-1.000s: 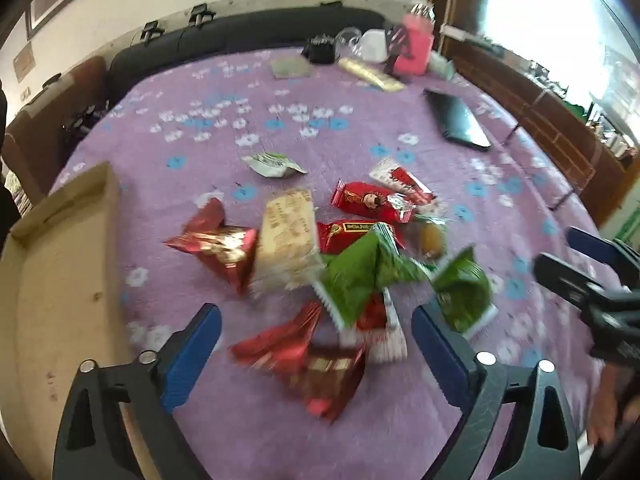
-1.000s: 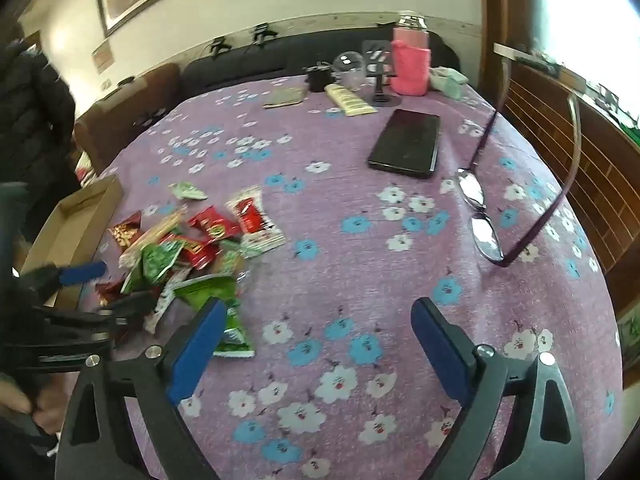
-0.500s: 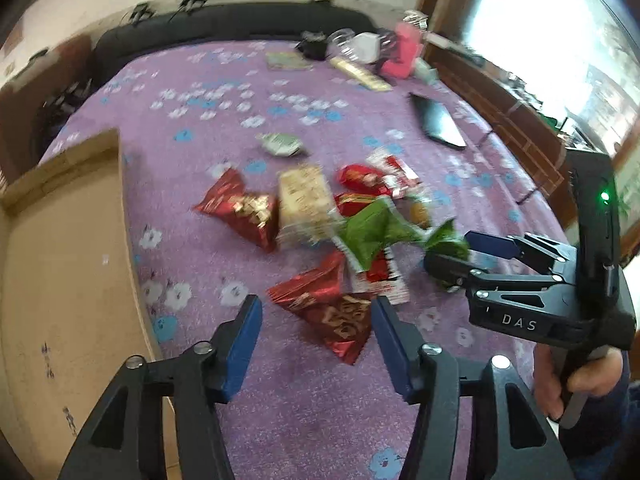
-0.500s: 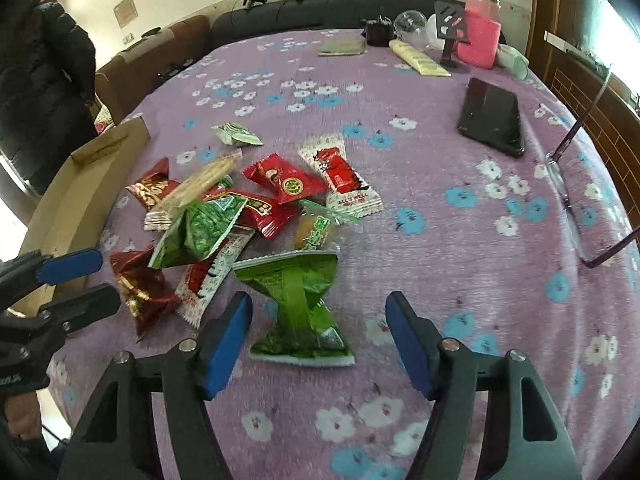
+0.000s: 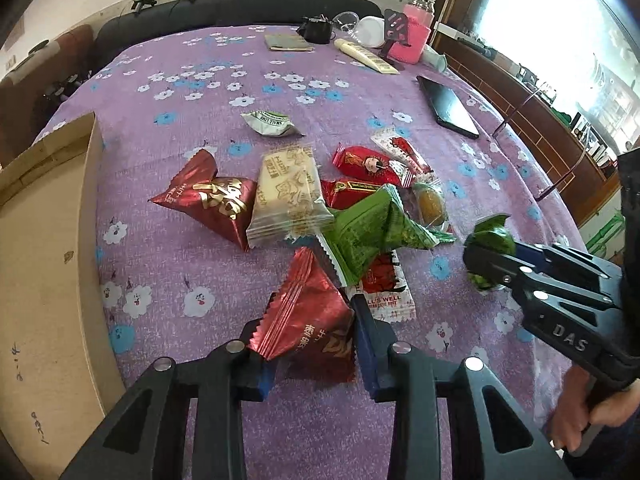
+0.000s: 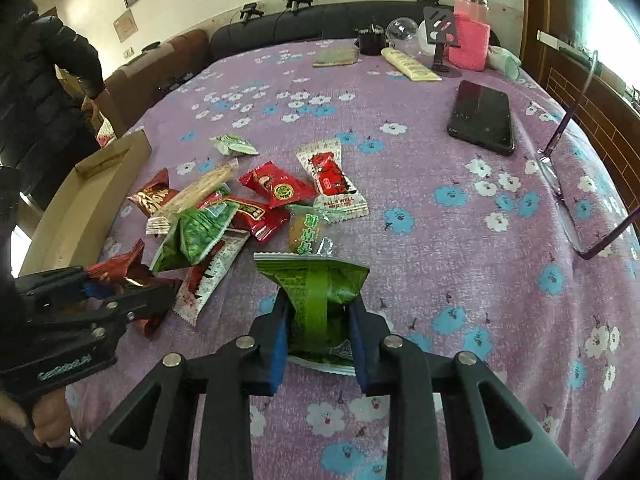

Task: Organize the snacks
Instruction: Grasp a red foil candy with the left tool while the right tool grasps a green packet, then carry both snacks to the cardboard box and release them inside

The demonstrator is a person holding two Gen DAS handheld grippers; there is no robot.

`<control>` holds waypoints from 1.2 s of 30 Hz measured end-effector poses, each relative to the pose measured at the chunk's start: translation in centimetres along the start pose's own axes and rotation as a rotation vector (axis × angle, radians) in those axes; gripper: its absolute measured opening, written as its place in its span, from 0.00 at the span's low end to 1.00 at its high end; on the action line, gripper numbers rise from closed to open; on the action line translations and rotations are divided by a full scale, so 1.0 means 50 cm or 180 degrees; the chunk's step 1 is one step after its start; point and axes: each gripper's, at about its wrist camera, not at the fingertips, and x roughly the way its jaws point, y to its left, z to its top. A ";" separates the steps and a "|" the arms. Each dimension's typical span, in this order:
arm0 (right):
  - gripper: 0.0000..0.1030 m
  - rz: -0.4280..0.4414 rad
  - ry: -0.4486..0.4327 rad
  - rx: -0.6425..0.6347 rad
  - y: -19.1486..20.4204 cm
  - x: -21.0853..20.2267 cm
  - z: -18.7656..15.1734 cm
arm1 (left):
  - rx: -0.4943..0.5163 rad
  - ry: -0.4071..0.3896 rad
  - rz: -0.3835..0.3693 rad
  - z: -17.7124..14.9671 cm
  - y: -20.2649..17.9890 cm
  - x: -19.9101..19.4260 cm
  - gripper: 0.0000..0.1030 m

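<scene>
Snack packets lie in a heap on the purple flowered tablecloth [image 5: 248,92]. My left gripper [image 5: 310,332] has its jaws closing, and the blue pads touch both sides of a dark red foil packet [image 5: 308,320] at the heap's near edge. My right gripper [image 6: 320,320] is closing too, its pads squeezing a green packet [image 6: 320,292] that is pinched narrow between them. That gripper [image 5: 480,256] and the green packet [image 5: 490,236] also show at the right of the left wrist view. An open cardboard box [image 5: 44,260] sits left of the heap.
The heap holds a second green packet [image 5: 368,232], a cream biscuit packet [image 5: 288,196], another dark red packet [image 5: 208,200] and several red ones. A black phone [image 6: 482,122], glasses [image 6: 560,184] and a pink-sleeved bottle [image 6: 470,36] lie right and far. A person in a dark jacket [image 6: 36,80] stands left.
Both grippers came down onto the heap and their jaws narrowed from wide apart: the left around the dark red packet, the right around the green packet.
</scene>
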 end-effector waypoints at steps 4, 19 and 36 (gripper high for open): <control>0.25 0.0021 -0.0057 0.0012 0.002 -0.014 -0.001 | 0.0027 -0.0008 -0.0059 -0.004 -0.002 -0.007 0.33; 0.25 0.0170 -0.0097 -0.0262 0.082 -0.048 0.017 | -0.0035 -0.0242 -0.0227 -0.004 0.035 -0.086 0.33; 0.25 0.0966 0.0090 -0.1076 0.377 -0.026 0.061 | -0.0866 -0.0664 0.0275 -0.041 0.292 -0.198 0.33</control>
